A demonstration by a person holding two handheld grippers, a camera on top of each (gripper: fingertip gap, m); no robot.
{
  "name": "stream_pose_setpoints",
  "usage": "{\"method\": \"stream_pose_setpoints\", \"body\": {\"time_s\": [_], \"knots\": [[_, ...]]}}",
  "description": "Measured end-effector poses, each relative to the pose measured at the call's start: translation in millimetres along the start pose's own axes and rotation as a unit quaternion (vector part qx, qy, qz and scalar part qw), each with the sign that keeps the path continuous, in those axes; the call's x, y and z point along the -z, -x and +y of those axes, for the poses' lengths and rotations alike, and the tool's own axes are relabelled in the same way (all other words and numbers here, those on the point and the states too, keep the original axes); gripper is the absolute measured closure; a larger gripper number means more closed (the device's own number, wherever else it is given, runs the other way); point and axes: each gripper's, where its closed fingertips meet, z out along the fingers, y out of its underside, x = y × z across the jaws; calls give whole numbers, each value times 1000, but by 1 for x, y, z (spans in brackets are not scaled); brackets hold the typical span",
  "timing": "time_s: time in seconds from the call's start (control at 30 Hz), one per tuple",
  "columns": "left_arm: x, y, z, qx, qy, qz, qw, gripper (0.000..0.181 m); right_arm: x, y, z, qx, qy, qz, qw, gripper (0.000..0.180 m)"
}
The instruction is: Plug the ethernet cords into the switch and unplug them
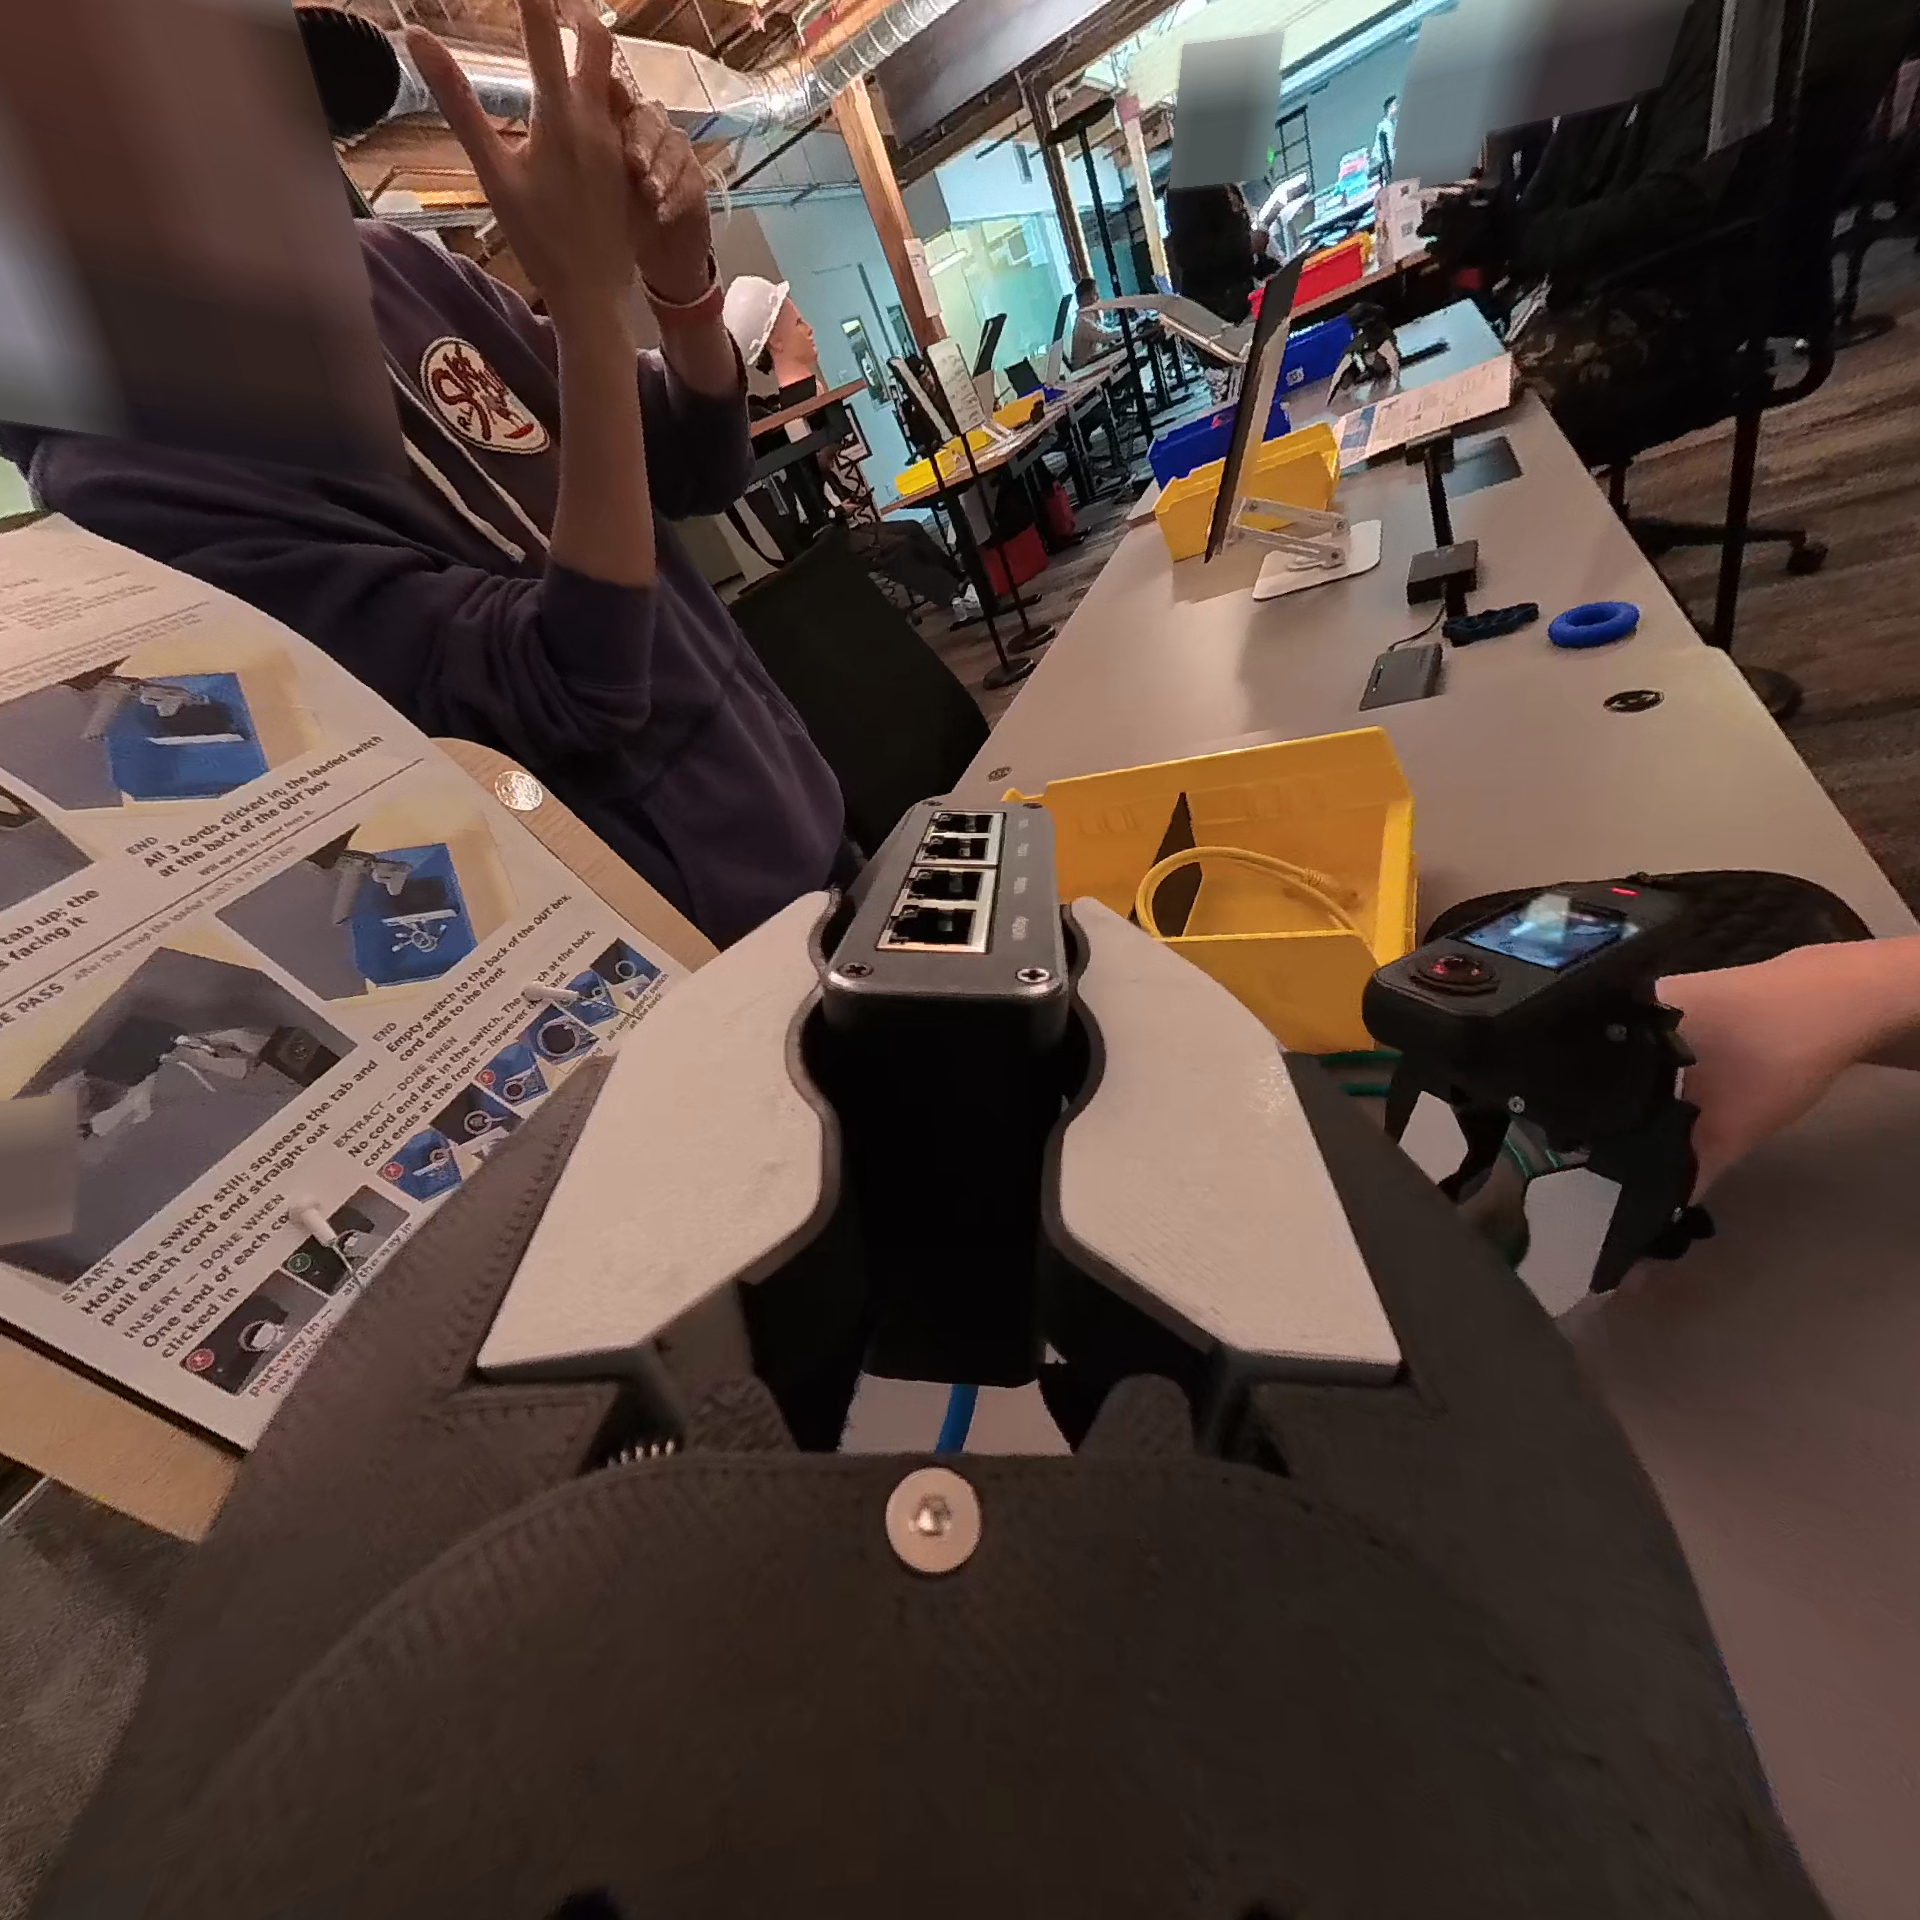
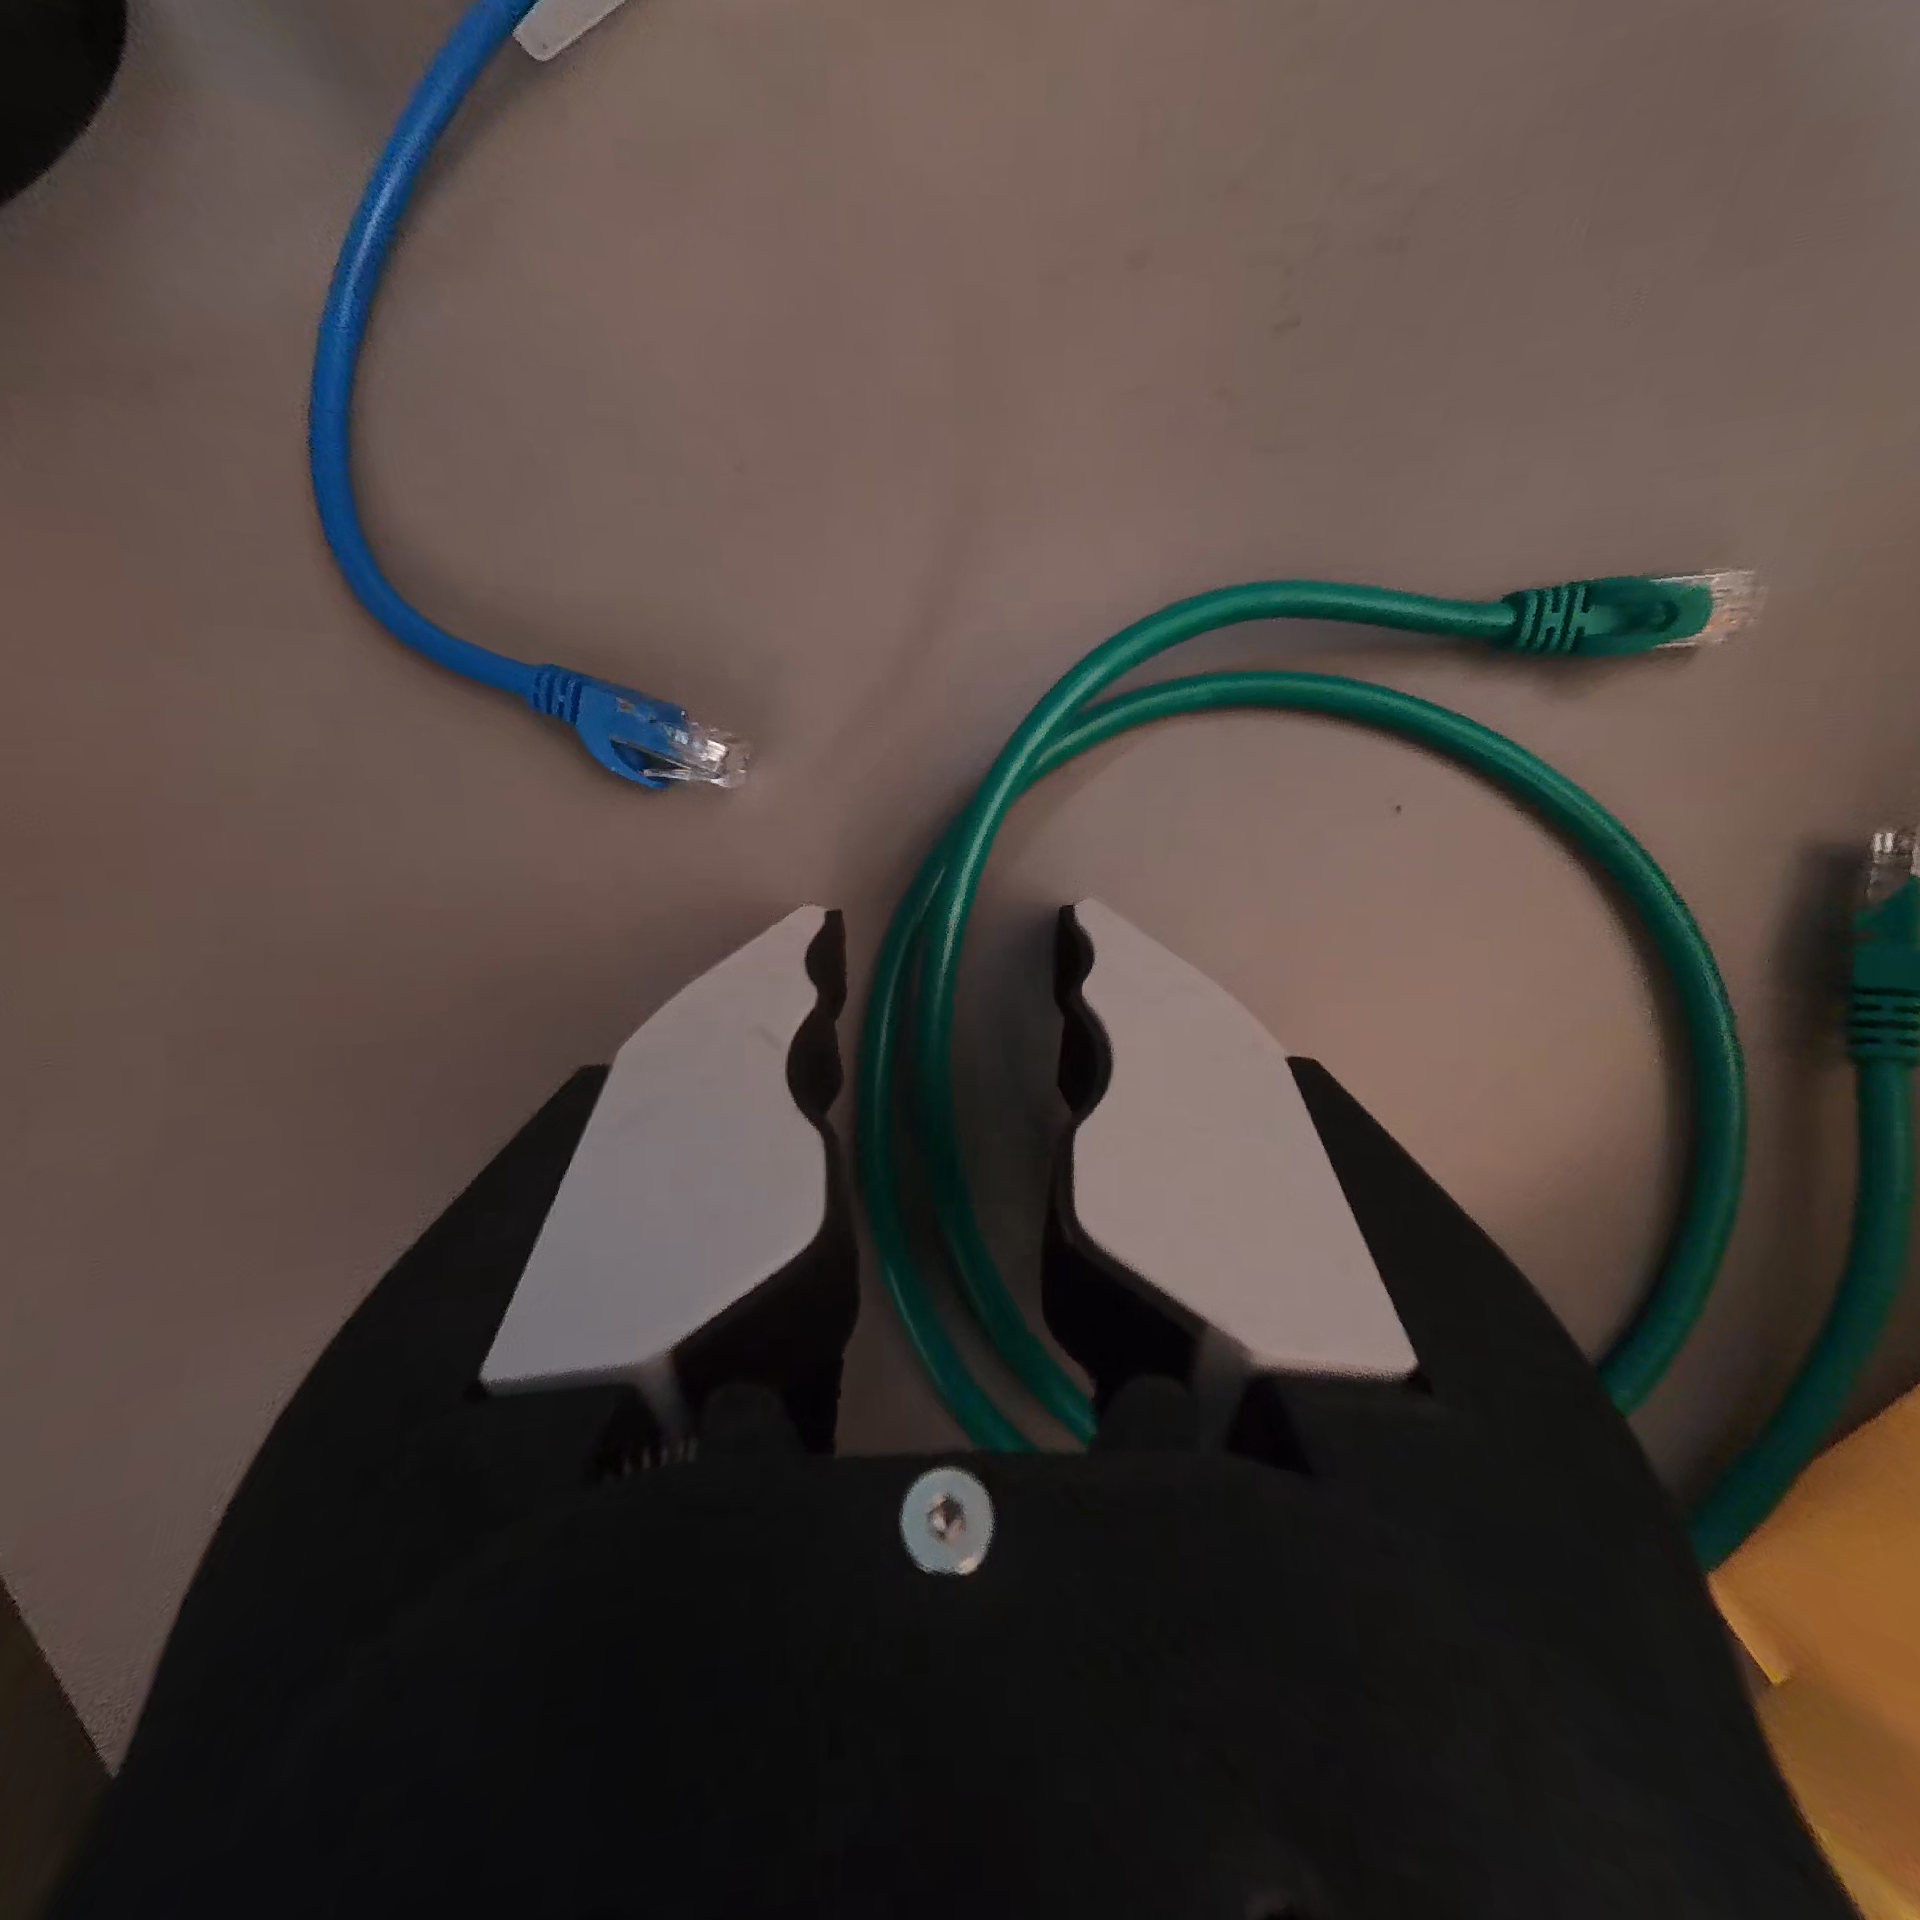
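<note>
In the left wrist view the left gripper [image 1: 945, 925] sits at the centre of the frame, its pale fingers [image 1: 717, 1122] clamped on the sides of the black switch [image 1: 943, 935], which stands on end with its row of ports facing the camera — none of the ports that show has a plug in it. Behind the switch, right of centre, an open yellow bin [image 1: 1247, 883] on the grey table [image 1: 1195, 644] holds a coiled yellow cord [image 1: 1236, 883]. At the right edge of that view the right gripper [image 1: 1548, 1226] points down at the table, held by a hand [image 1: 1756, 1049]. At the left lies a printed instruction sheet [image 1: 239, 987], and a seated person in a dark hoodie [image 1: 499, 623] fills the upper left. In the right wrist view the right gripper [image 2: 951, 925] is spread, its tips apart over the table [image 2: 1039, 312], and the doubled loop of the green cord [image 2: 1299, 707] runs between them — seemingly without touching them, though the angle makes that hard to judge. One green plug [image 2: 1621, 615] lies at the right of the frame, another at the far right edge. The blue cord [image 2: 364, 436] curves down the upper left, its clear plug [image 2: 686, 743] loose on the table just above the left fingertip.
</note>
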Motion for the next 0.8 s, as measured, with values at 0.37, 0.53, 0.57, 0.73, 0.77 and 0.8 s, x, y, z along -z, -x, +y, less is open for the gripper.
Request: {"method": "stream_pose_setpoints", "body": {"time_s": [0.37,0.53,0.57,0.73,0.77,0.8], "knots": [[2,0,-2,3,-2,-2,1000,144,13,22,-5,37,-29,-32,998,173],[4,2,-4,7,-4,-6,1000,144,62,23,-40,-15,-139,-100,985,174],[4,2,-4,8,-5,-6,1000,144,75,21,-48,-22,-160,-110,981,174],[5,2,-6,10,-10,-5,1000,144,150,8,-84,-44,-279,-164,945,174],[5,2,-5,11,-9,-4,1000,144,167,5,-90,-39,-305,-170,936,174],[4,2,-5,11,-8,-4,1000,144,186,2,-97,-29,-331,-172,927,174]]}}
